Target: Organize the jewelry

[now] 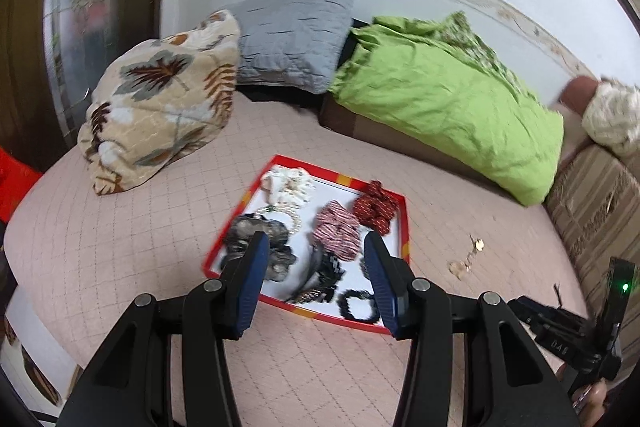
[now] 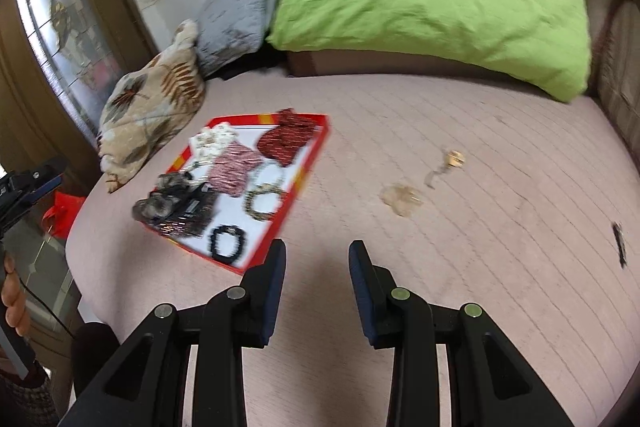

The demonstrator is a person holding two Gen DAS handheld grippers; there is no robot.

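Pillows (image 1: 160,99): three. Tray (image 1: 404,227): one. Scrunchies (image 1: 336,231) in tray: four.

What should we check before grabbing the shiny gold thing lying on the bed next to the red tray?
1. Right tongs empty, jaws apart: ok.
2. Left tongs empty, jaws apart: ok.
3. Gold piece lying free on the bedcover, nothing on it: ok.
4. Right tongs lined up over it: not ok, it lies further off, to the right.
5. Red tray has bare space: ok.
6. What the pale lump nearby is: cannot tell.
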